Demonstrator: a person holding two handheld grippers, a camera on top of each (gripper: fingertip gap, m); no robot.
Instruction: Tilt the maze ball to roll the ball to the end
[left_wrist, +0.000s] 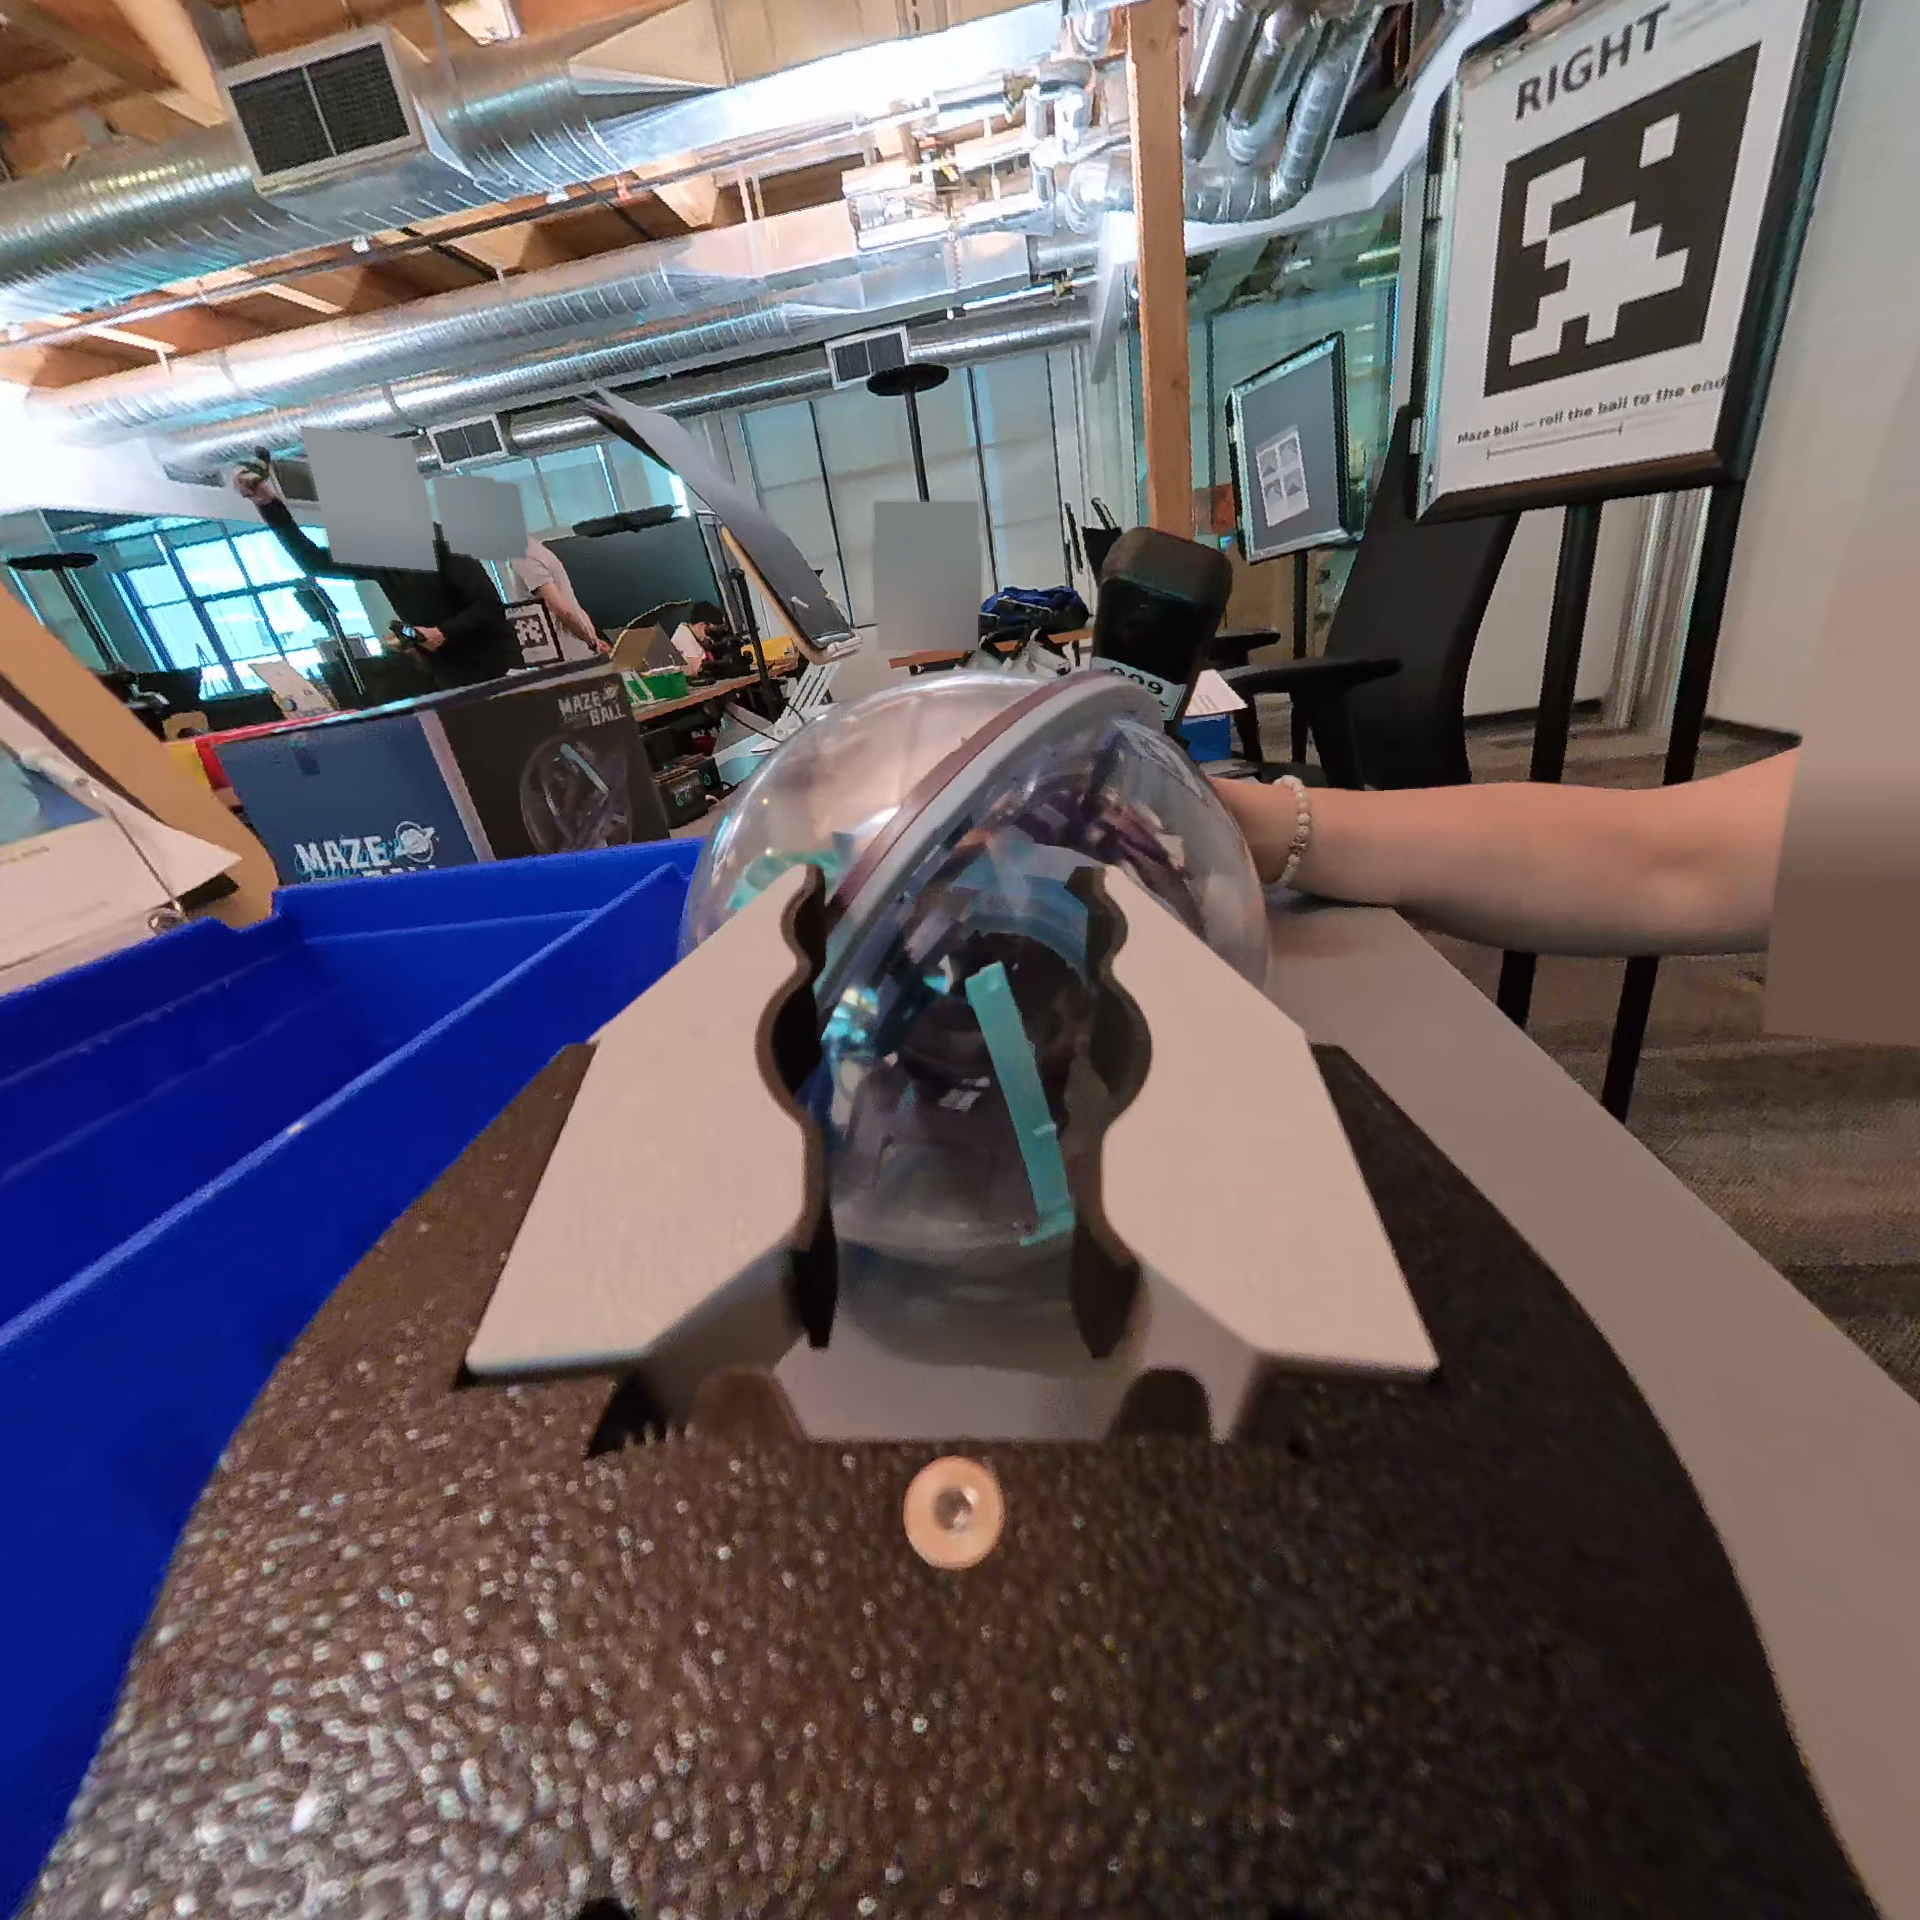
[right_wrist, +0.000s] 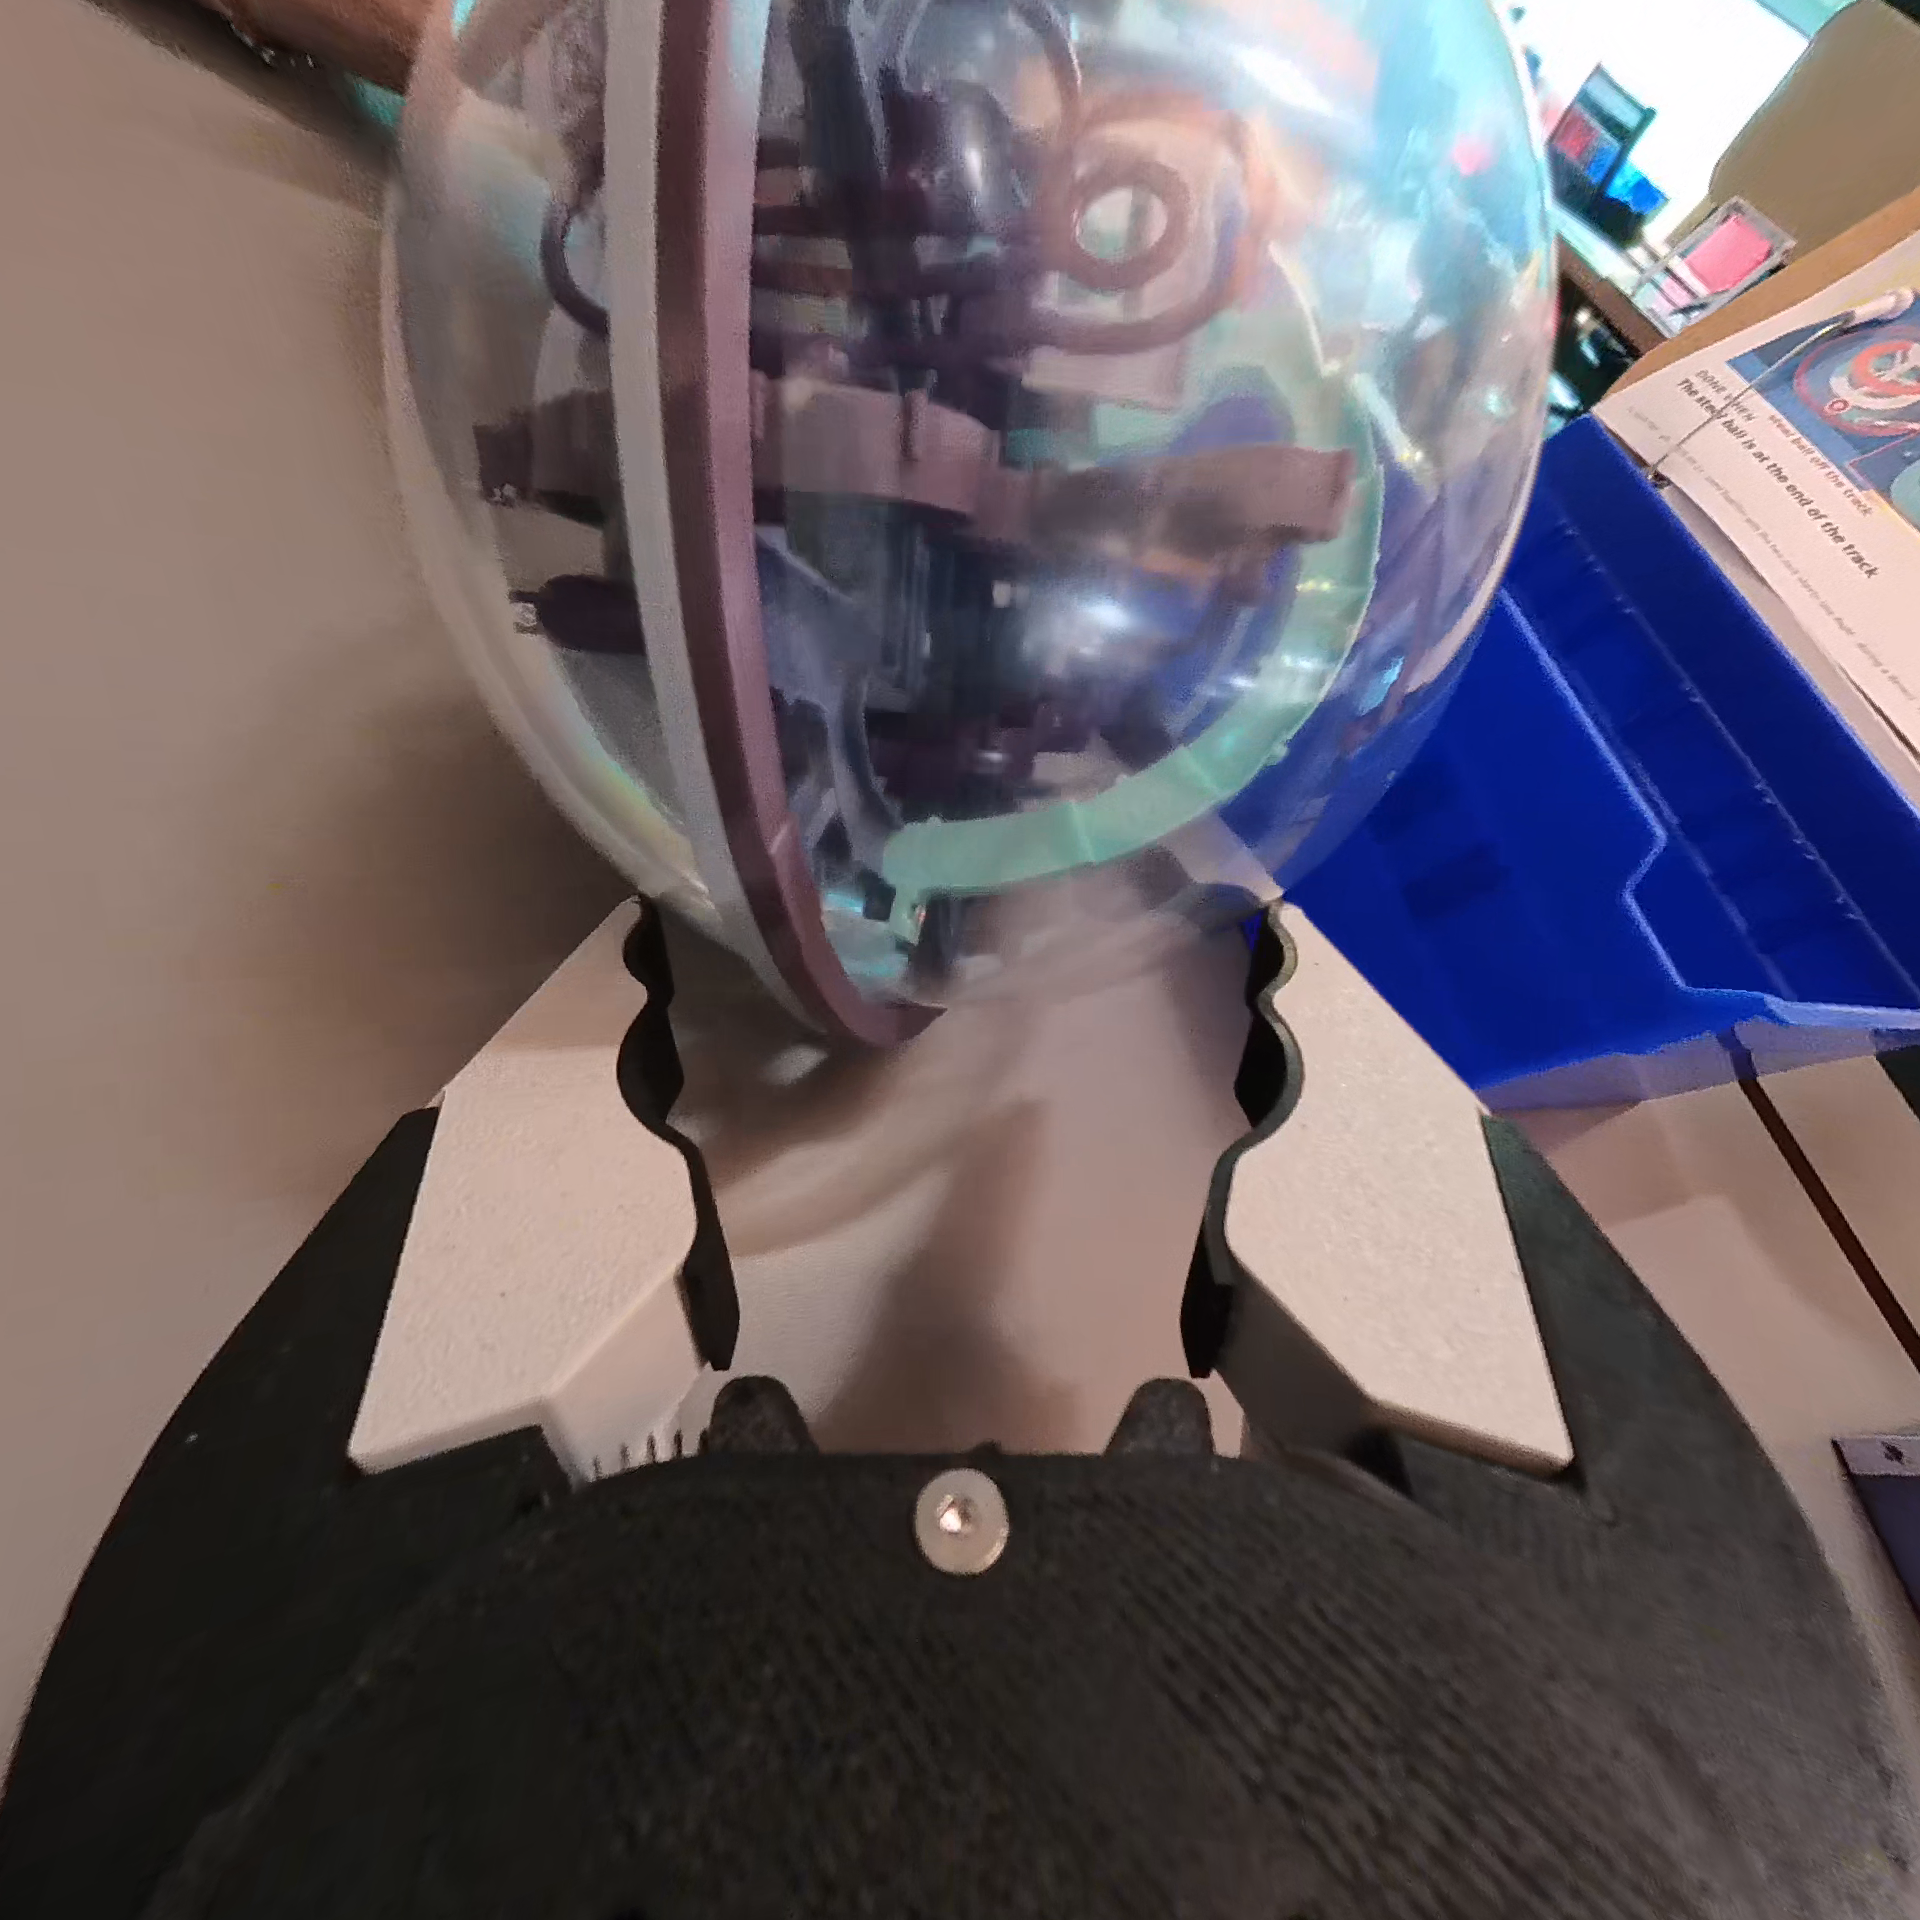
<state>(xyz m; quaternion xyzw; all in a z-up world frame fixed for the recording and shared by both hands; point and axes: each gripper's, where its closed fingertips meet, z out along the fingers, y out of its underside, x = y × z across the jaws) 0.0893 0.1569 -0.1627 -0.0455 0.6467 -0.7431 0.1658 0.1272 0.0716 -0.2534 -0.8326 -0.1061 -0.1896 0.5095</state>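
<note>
The maze ball (left_wrist: 935, 831) is a clear sphere with purple and teal tracks inside and a purple-white rim band that sits tilted. It rests on the grey table (left_wrist: 1455, 1039). My left gripper (left_wrist: 961, 894) is open, its fingers cupping the near side of the ball. My right gripper (right_wrist: 956, 920) is open wide, with the bottom of the ball (right_wrist: 1039, 520) between its fingertips. The right gripper also shows behind the ball in the left wrist view (left_wrist: 1153, 613), held by a bare arm (left_wrist: 1507, 852). I cannot make out the small ball inside.
A blue divided bin (left_wrist: 312, 1039) stands just left of the ball and also shows in the right wrist view (right_wrist: 1662, 831). The maze ball's box (left_wrist: 447, 779) stands behind it. A printed sheet (right_wrist: 1766, 468) lies past the bin. A sign stand (left_wrist: 1600, 260) and chair (left_wrist: 1434, 623) stand beyond the table edge.
</note>
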